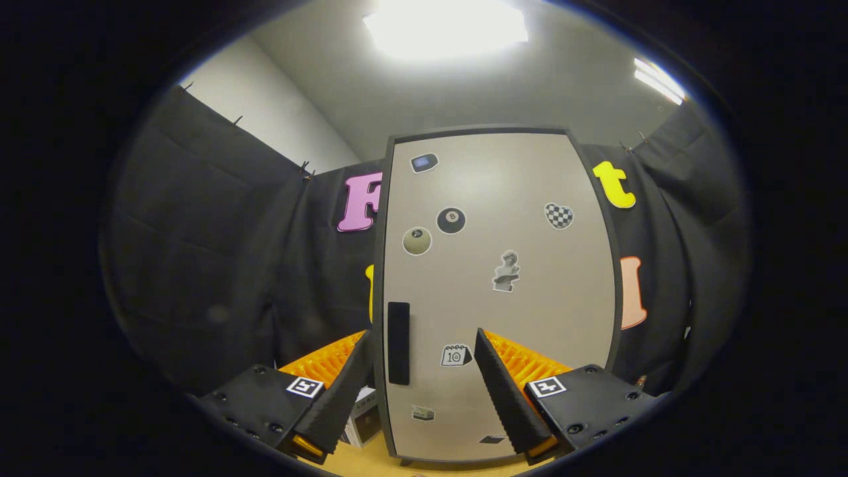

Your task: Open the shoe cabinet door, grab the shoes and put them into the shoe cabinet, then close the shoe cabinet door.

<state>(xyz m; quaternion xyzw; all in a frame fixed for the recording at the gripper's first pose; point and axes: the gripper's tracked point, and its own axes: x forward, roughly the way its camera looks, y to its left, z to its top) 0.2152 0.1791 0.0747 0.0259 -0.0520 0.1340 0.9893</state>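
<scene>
The shoe cabinet (503, 218) stands upright straight ahead, its pale door shut and dotted with several stickers. A dark vertical handle (398, 342) sits on the door's left edge, low down. My gripper (424, 339) is open, held in front of the lower door. The handle lies in the gap between the fingers, nearer the left one. Nothing is held between the fingers.
The cabinet rests on a wooden surface (371, 464). A small white and grey box (362, 417) lies at the cabinet's lower left, behind the left finger. Black cloth walls close in on both sides and behind the cabinet.
</scene>
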